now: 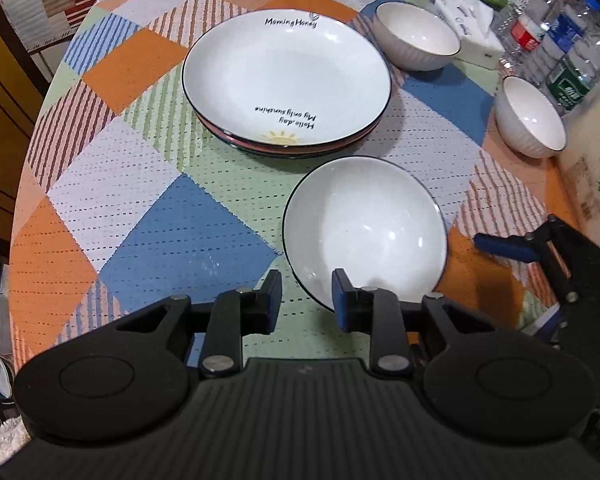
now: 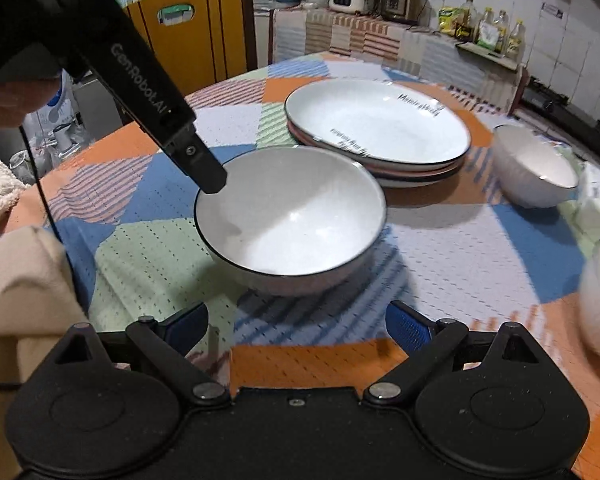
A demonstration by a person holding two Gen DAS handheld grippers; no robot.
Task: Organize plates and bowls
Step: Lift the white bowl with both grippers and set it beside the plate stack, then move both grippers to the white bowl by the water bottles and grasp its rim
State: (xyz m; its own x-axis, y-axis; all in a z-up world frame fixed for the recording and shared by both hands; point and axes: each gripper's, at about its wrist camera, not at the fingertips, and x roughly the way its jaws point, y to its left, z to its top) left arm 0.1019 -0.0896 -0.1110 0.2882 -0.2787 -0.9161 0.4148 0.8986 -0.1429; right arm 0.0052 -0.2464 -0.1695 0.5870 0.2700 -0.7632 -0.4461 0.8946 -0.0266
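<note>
White glazed ceramic is filling the middle of both views: a stack of wide shallow plates with dark rims (image 1: 286, 80), the top one printed with black lettering and a yellow sun, is sitting on the round table's checked cloth of orange, blue, green and white patches (image 1: 148, 208). Just beside the stack, toward five o'clock from it in the left wrist view, a plain white deep bowl with a thin dark rim (image 1: 366, 228) is resting on the cloth, apart from the plates. The left gripper (image 1: 307, 300) is hovering at the bowl's near rim, at its seven o'clock, with its jaws standing a narrow way apart; the blue pad of one finger is overlapping the rim, and whether it is touching cannot be told. The right gripper (image 2: 298, 328) is hanging spread wide at six o'clock of the bowl, with only cloth between its fingers. Two smaller white ribbed bowls are sitting apart, one at two o'clock of the stack (image 1: 418, 36) and one at three o'clock (image 1: 530, 118), near clear plastic water bottles (image 1: 556, 40).
</note>
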